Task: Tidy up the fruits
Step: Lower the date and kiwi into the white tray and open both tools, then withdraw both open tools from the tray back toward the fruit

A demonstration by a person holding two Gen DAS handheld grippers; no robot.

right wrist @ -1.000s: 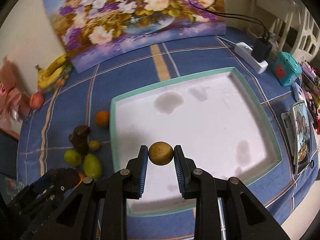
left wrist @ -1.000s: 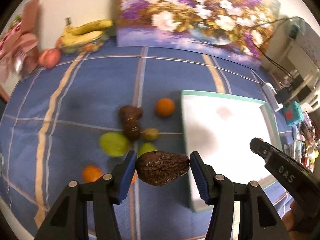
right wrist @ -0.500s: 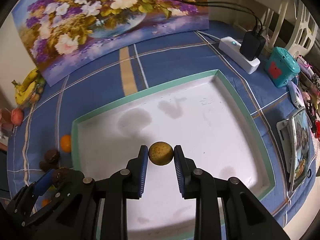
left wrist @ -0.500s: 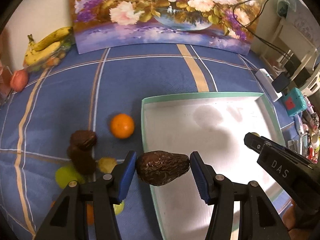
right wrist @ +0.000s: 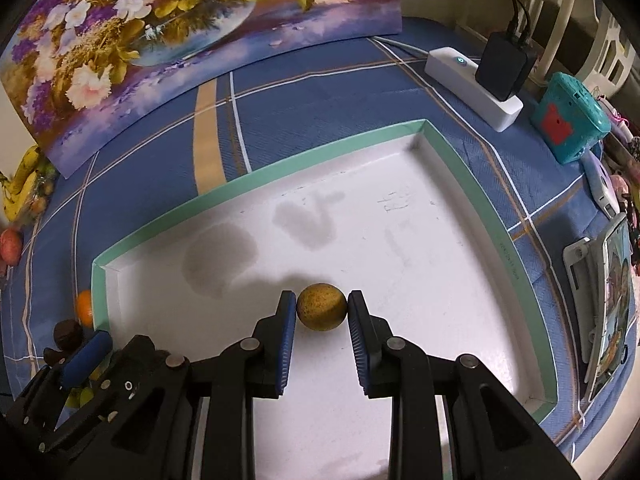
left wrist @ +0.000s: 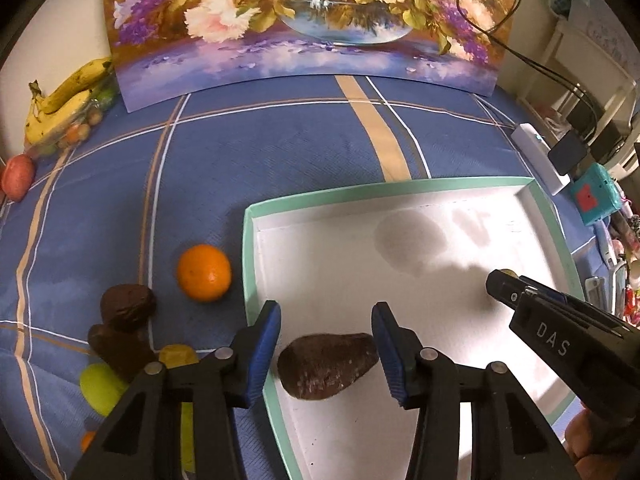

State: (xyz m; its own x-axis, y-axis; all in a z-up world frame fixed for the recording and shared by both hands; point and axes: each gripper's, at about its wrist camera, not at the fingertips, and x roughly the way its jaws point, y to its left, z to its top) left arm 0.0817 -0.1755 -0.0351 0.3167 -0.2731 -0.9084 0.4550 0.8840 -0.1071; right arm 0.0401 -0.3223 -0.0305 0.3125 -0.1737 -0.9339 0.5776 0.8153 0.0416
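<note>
A white tray with a green rim [left wrist: 360, 190] [right wrist: 256, 178] lies on the blue cloth. My left gripper [left wrist: 326, 346] is open; the dark brown avocado [left wrist: 326, 366] lies below it in the tray near the left rim, clear of both pads. My right gripper [right wrist: 322, 314] is shut on a small round yellow-brown fruit [right wrist: 322, 307], low over the tray's middle. It shows from the side in the left wrist view [left wrist: 560, 344]. Left of the tray lie an orange [left wrist: 204, 273], two dark brown fruits [left wrist: 126, 311], a small yellow fruit [left wrist: 178, 354] and a green one [left wrist: 100, 388].
A flower painting [left wrist: 304, 20] leans at the back. Bananas [left wrist: 60, 100] and a red fruit [left wrist: 16, 176] lie at the far left. A white power strip [right wrist: 472, 88] with a black plug, a teal box [right wrist: 570, 120] and a tablet [right wrist: 608, 300] sit right of the tray.
My left gripper moved right over the tray's left part, opened and let the avocado go into the tray. My right gripper moved further over the tray and lower, still holding the round fruit.
</note>
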